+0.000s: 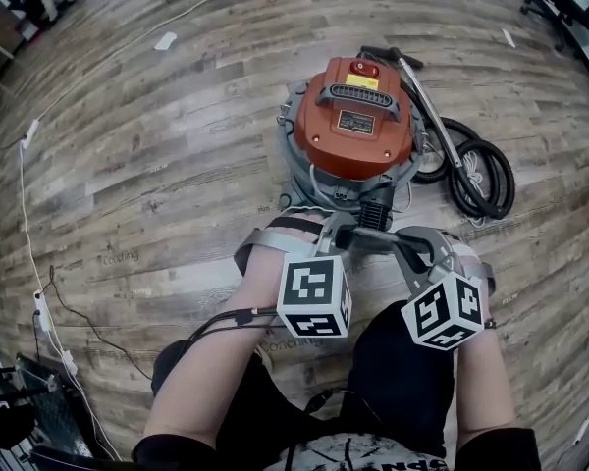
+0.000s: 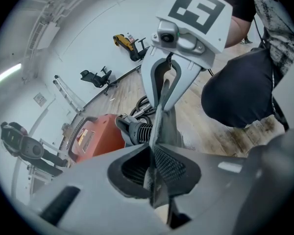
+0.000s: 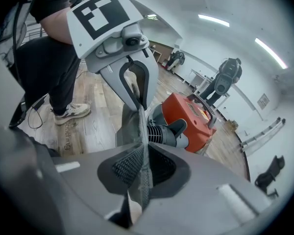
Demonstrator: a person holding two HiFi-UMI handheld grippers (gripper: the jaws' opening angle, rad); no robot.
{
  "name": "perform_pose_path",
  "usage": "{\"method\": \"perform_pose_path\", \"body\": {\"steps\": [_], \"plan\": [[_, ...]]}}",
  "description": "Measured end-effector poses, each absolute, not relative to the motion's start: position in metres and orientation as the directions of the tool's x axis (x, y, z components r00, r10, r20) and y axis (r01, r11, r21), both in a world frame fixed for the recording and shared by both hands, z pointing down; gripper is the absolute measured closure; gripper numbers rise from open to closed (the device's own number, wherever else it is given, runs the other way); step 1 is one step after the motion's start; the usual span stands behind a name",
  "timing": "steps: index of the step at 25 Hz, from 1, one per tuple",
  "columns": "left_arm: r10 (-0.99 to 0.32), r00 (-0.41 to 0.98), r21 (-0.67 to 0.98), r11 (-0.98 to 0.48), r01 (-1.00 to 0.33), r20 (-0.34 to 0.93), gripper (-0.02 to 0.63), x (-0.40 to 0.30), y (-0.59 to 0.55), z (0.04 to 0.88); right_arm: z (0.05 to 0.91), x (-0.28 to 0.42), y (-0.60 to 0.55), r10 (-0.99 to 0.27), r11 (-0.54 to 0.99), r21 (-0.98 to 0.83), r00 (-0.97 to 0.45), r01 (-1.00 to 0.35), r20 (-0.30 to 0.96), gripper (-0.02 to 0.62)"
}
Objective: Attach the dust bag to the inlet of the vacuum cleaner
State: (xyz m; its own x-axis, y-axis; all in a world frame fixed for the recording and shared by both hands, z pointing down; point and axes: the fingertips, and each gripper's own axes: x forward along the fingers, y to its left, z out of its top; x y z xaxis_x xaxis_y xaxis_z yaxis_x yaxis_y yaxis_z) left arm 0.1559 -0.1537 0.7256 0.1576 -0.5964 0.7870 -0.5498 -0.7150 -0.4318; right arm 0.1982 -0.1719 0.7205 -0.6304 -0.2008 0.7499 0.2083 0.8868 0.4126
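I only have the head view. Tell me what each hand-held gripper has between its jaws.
Observer: The left hand-held gripper is shut on an edge of the thin grey fabric dust bag.
Operator: Now the right one.
Observer: The right hand-held gripper pinches the same bag by another edge.
Operator: Report the inlet.
Observer: The black ribbed inlet of the orange-lidded vacuum cleaner shows bare just beyond the bag.

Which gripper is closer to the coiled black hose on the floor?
The right gripper: the coiled hose lies on its side of the vacuum cleaner; the left gripper is on the far side. Both grip the dust bag.
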Motion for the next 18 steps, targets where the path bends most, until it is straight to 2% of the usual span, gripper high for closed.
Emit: {"method": "perform_pose_path", "body": {"steps": [9, 18], "plan": [[-0.604, 0.194, -0.453, -0.74, -0.498, 0.773, 0.566, 0.164, -0.173, 0.722, 0.74, 0.202, -0.187, -0.241, 0.915, 0.386, -0.607, 0.119, 0.757, 0.555], [-0.56, 0.161, -0.401, -0.737, -0.544, 0.812, 0.568, 0.148, -0.159, 0.746, 0.718, 0.181, -0.182, -0.291, 0.815, 0.512, -0.572, 0.273, 0.767, 0.555]]}}
